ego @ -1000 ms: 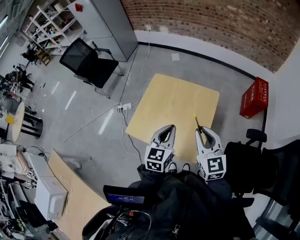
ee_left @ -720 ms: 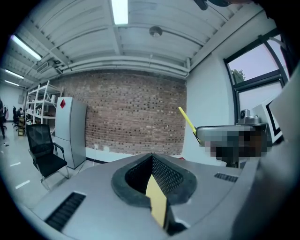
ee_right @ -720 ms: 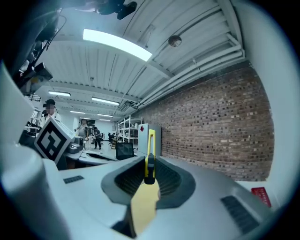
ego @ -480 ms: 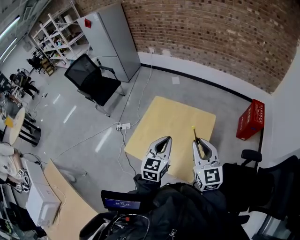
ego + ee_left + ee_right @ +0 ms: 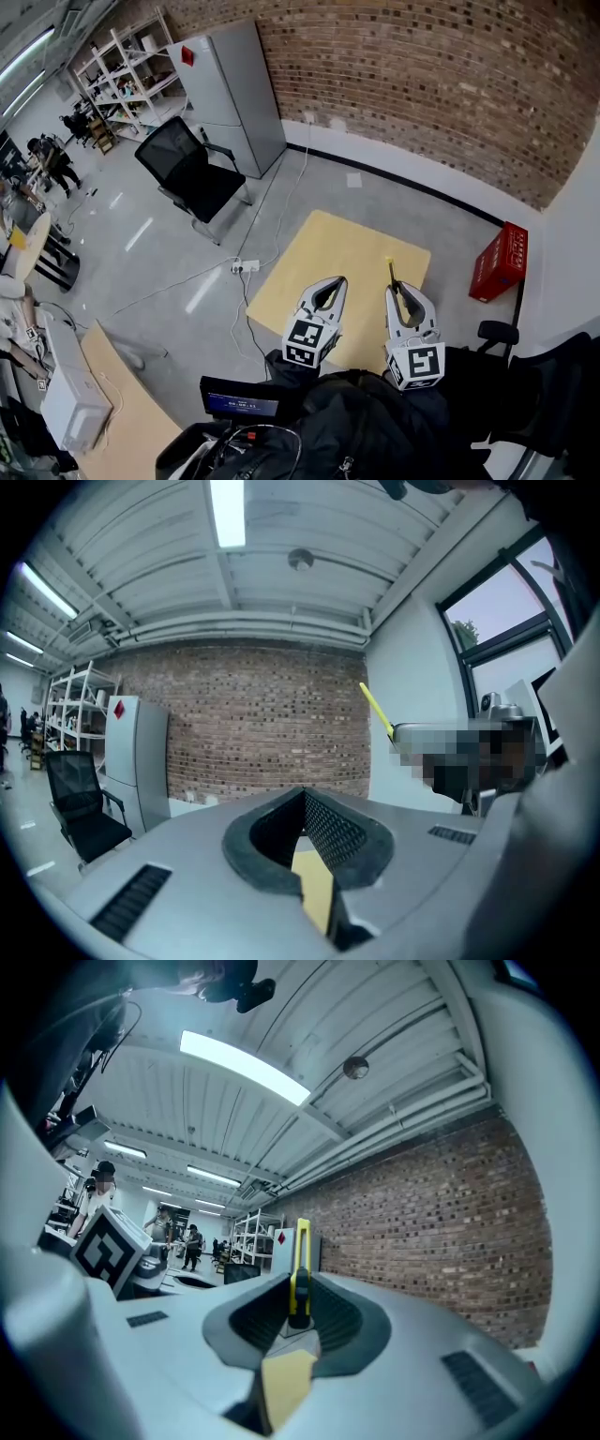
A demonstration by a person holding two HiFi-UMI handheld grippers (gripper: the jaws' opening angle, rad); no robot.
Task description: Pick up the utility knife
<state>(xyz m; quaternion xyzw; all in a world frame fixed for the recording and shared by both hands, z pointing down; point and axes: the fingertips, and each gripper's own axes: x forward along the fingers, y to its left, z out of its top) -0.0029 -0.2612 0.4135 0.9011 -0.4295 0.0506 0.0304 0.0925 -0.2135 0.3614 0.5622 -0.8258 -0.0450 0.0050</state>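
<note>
Right gripper (image 5: 399, 290) is clamped on the utility knife (image 5: 392, 274). The knife is pinched between both jaws, and its black-and-yellow body sticks out past the jaw tips, yellow end farthest out. The right gripper view shows the same: the knife (image 5: 299, 1279) stands upright in the middle of the jaw gap with the pads tight on its lower part. The knife is off the bench (image 5: 342, 239); in the head view it shows over the bench's near right corner area. Left gripper (image 5: 327, 285) is just beside the right one, over the bench's near edge. In the left gripper view its jaws meet at the tips with nothing between them. Beyond the bench's right edge, a red crate (image 5: 497, 262) sits on the floor; an office chair (image 5: 186, 159) is off past the left edge.
</note>
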